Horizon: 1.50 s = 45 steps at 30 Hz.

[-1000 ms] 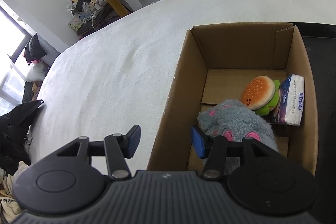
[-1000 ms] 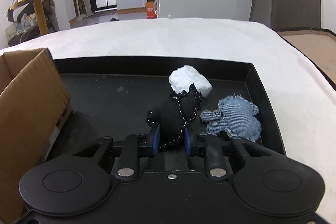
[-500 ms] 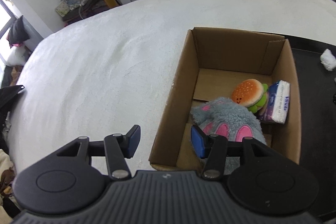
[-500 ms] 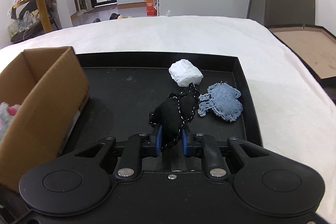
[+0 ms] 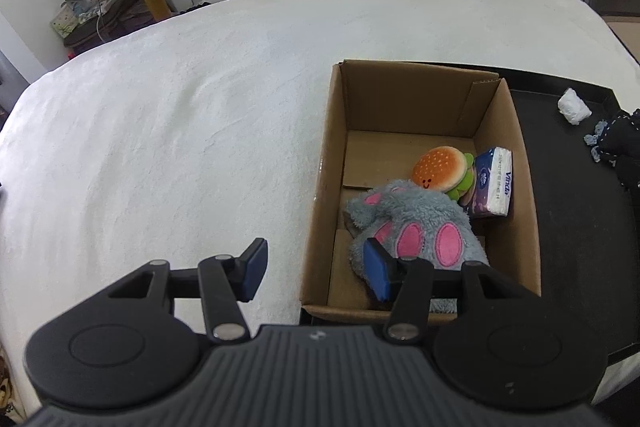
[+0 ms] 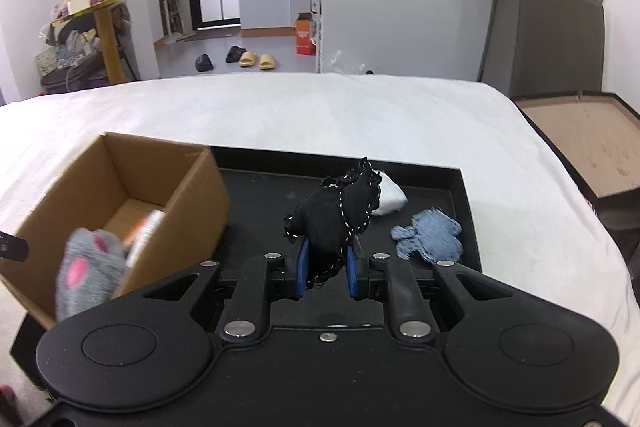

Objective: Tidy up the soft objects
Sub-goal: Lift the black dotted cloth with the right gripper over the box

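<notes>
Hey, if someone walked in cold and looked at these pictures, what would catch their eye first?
Probably the black stitched fabric toy pinched in the right tongs above the black tray. Next, the cardboard box left of the tray, holding a fluffy grey plush, a burger toy and a tissue pack, with the left tongs open and empty.

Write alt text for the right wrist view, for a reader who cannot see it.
The right gripper pinches a black stitched fabric piece between its blue fingers, raised above a black tray on a white bed. On the tray lie a white wad and a denim scrap. An open cardboard box to the left holds a grey and pink plush.
</notes>
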Motion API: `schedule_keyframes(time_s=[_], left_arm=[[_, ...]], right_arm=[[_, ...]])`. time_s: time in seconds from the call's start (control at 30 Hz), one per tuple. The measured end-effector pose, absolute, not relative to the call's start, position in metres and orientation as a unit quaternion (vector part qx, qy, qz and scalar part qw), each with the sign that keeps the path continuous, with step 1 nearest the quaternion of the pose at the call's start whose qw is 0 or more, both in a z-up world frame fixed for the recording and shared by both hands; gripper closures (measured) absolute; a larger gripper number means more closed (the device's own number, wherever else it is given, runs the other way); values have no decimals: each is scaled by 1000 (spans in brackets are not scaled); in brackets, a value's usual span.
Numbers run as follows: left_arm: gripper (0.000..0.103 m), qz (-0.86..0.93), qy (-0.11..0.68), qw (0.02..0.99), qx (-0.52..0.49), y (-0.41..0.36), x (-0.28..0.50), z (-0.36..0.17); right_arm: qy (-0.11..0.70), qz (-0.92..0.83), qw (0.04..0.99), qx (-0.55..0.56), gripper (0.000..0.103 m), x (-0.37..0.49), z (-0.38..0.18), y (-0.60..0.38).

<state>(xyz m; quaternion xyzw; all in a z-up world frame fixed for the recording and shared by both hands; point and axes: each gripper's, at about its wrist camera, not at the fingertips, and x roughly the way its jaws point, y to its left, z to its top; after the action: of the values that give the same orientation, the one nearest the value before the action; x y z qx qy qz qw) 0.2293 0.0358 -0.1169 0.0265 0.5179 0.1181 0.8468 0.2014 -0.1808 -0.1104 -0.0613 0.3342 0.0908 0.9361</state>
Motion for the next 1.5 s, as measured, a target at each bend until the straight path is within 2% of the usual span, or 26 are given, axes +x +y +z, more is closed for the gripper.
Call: schedule_keyframes(time_s=[0.57, 0.87, 0.93, 1.17, 1.23, 1.5], left_arm=[[52, 100, 509, 855, -12, 53, 222, -125], [56, 93, 521, 848, -37, 62, 221, -130], [68, 97, 539, 836, -47, 67, 225, -137], [80, 100, 548, 829, -51, 71, 228, -143], [92, 96, 551, 827, -60, 74, 229, -146], [94, 84, 541, 833, -84, 81, 225, -143]], right_arm=[[306, 120, 940, -95, 83, 189, -80, -126], [313, 158, 930, -107, 83, 185, -73, -101], [317, 170, 927, -110, 83, 186, -71, -94], [333, 203, 913, -123, 82, 185, -71, -68], [338, 211, 909, -125, 82, 184, -72, -61], [351, 230, 901, -112, 81, 189, -73, -41]])
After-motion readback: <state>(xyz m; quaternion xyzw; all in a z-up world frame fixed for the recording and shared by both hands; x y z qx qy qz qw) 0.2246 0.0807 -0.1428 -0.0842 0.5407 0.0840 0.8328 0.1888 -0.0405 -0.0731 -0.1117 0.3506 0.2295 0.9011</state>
